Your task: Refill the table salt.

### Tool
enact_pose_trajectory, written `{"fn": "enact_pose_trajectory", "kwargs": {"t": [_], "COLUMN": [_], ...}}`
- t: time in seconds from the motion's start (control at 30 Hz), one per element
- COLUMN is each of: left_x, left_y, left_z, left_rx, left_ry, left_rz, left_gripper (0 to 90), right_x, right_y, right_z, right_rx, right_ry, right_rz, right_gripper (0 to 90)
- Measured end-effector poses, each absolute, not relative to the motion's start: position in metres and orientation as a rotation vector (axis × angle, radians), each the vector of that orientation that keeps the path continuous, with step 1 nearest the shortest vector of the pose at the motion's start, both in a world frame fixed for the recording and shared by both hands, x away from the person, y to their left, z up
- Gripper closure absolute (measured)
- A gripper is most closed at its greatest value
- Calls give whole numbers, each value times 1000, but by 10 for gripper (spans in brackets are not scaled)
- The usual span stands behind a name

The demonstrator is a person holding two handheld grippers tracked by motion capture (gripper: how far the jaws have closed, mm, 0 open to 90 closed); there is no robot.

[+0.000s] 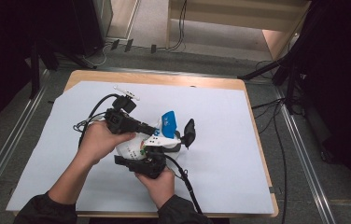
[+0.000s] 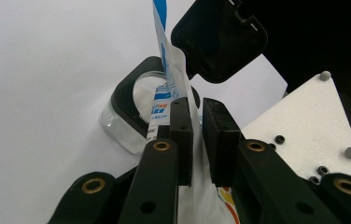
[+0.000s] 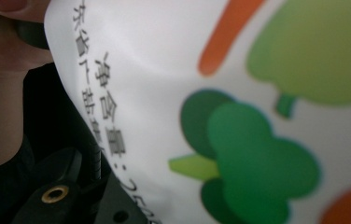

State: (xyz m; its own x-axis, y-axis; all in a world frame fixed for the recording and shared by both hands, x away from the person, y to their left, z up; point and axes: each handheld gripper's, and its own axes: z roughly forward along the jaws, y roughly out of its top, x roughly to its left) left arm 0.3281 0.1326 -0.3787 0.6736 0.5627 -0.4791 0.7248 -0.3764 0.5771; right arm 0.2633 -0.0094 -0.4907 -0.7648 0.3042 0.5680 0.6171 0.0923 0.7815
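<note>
Lid (image 2: pixel 218 39) flipped up already, jar (image 2: pixel 129 112) open on the table; pouch (image 1: pixel 157 135) tipped over its mouth, left gripper (image 2: pixel 198 140) pinching the top, right gripper (image 1: pixel 145 163) clamped on the belly; pouring apparently underway, lid left to shut.

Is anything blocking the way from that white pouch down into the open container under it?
Nothing visible does. The white pouch, pinched by the left gripper, hangs right over the clear container; its black hinged lid is flipped up and aside, leaving the mouth open.
</note>
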Motion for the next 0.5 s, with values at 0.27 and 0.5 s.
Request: {"fn": "enact_pose_trajectory", "kwargs": {"t": [0.27, 0.5], "left_x": [328, 328], "left_y": [134, 134], "left_z": [-379, -380], "left_rx": [2073, 2060], "left_ry": [998, 1011], "left_rz": [-257, -262], "left_gripper": [840, 840], "right_x": [263, 263], "right_y": [-8, -7], "right_z": [-490, -490], "right_rx": [-910, -915], "right_ry": [-2140, -2164], "right_rz": [-1728, -1730], "right_gripper": [687, 667]}}
